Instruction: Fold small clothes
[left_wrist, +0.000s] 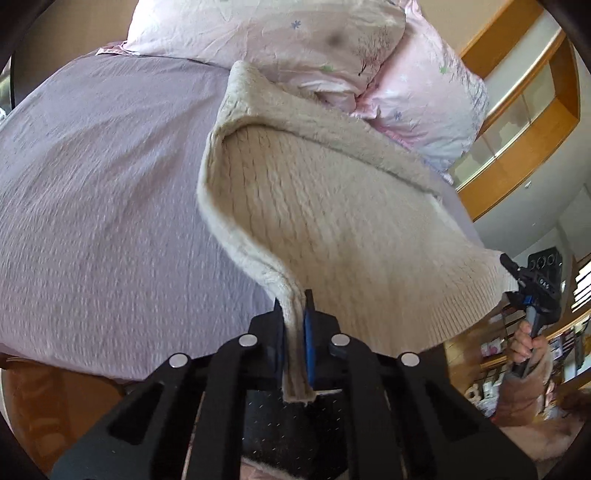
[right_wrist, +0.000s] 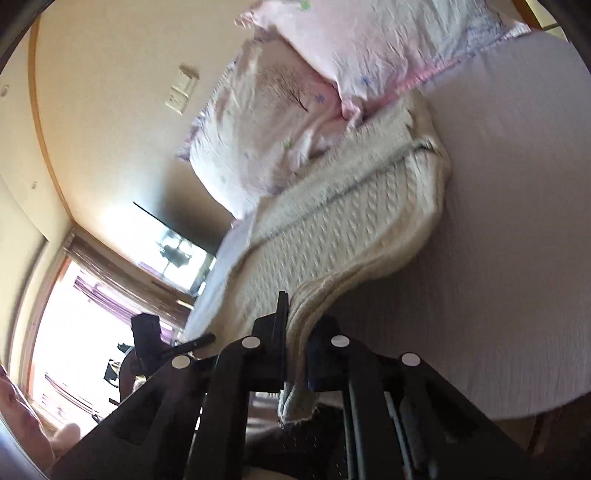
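Note:
A cream cable-knit sweater (left_wrist: 332, 221) is lifted above the lilac bed sheet (left_wrist: 92, 184), with its far part still lying near the pillows. My left gripper (left_wrist: 293, 306) is shut on one ribbed edge of the sweater. My right gripper (left_wrist: 511, 271) shows at the right of the left wrist view, pinching the opposite corner of the hem. In the right wrist view my right gripper (right_wrist: 299, 314) is shut on the bunched sweater (right_wrist: 332, 229) edge, and my left gripper (right_wrist: 207, 338) shows at the lower left. The sweater hangs stretched between both grippers.
Two pink floral pillows (left_wrist: 332, 48) lie at the head of the bed (right_wrist: 517, 221), just behind the sweater. Wooden shelves (left_wrist: 528, 122) stand to the right of the bed. A bright window (right_wrist: 74, 314) and a wall switch (right_wrist: 181, 90) are on the far side.

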